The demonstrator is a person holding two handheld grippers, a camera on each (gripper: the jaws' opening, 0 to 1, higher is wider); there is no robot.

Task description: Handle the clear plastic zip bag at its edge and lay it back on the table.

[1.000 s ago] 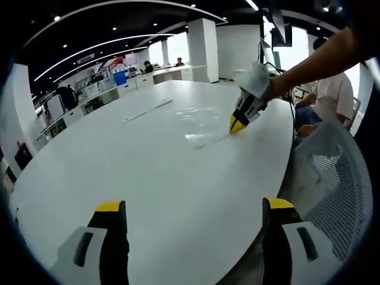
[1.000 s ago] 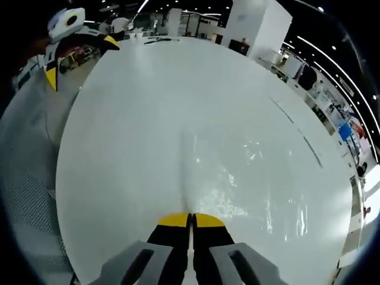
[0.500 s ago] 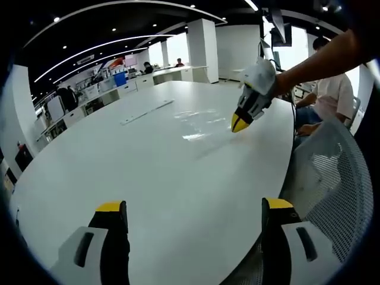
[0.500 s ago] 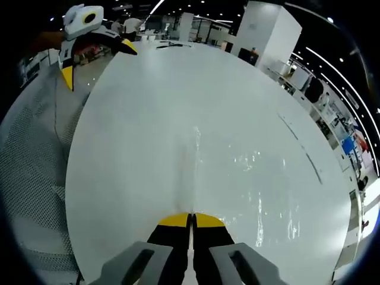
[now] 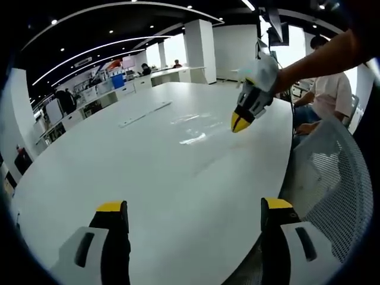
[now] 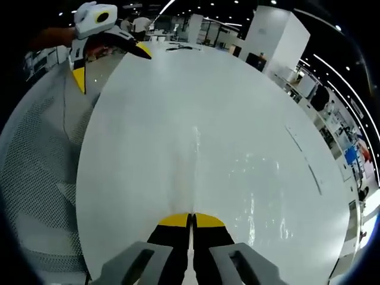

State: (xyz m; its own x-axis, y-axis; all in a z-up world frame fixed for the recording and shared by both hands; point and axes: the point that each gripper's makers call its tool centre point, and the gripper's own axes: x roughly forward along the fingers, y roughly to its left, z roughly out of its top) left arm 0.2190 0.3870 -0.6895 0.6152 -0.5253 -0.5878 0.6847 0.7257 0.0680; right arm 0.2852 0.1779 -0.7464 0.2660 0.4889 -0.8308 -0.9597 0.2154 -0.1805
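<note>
White table [image 5: 148, 172] carries the clear zip bag [image 6: 237, 178], hard to see except by glints. Right gripper [image 6: 191, 218] pinches its edge, lifted slightly; left gripper [image 5: 193, 208] stays wide apart, holding nothing.

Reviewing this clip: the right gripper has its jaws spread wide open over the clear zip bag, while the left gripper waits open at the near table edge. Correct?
Not quite. The right gripper is not spread open: in the right gripper view its yellow-tipped jaws are pressed together on the edge of the clear zip bag, over the white table. The left gripper is indeed open at the near table edge.
</note>
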